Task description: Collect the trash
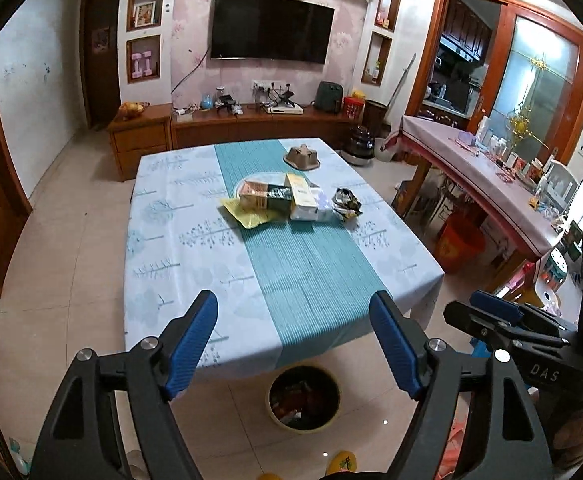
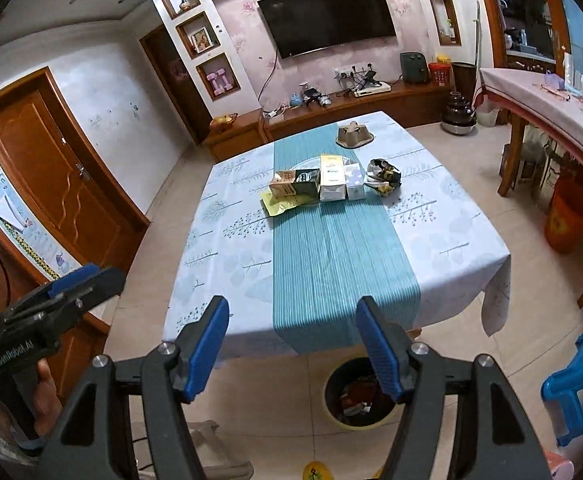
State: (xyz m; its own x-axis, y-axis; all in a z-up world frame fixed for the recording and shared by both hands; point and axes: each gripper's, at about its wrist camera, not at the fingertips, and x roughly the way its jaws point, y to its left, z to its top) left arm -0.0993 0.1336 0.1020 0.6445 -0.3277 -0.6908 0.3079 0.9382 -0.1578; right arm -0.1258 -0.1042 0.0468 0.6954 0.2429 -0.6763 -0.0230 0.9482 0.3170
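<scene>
A pile of trash lies mid-table on the teal runner: small cartons (image 1: 269, 196) (image 2: 293, 186), a yellow wrapper (image 1: 247, 214) (image 2: 277, 205), a white and yellow box (image 1: 301, 196) (image 2: 331, 178) and a crumpled foil packet (image 1: 347, 202) (image 2: 383, 176). A brown cardboard cup tray (image 1: 301, 157) (image 2: 354, 135) sits farther back. A round bin (image 1: 304, 398) (image 2: 357, 394) holding trash stands on the floor at the table's near edge. My left gripper (image 1: 293, 346) and right gripper (image 2: 293, 346) are open and empty, held above the near edge, well short of the pile.
The table (image 1: 179, 240) has a pale patterned cloth. A long side table (image 1: 487, 184) with clutter and an orange bucket (image 1: 457, 242) stand right. A blue plastic stool (image 2: 579, 384) is near right. A TV cabinet (image 1: 251, 124) lines the far wall.
</scene>
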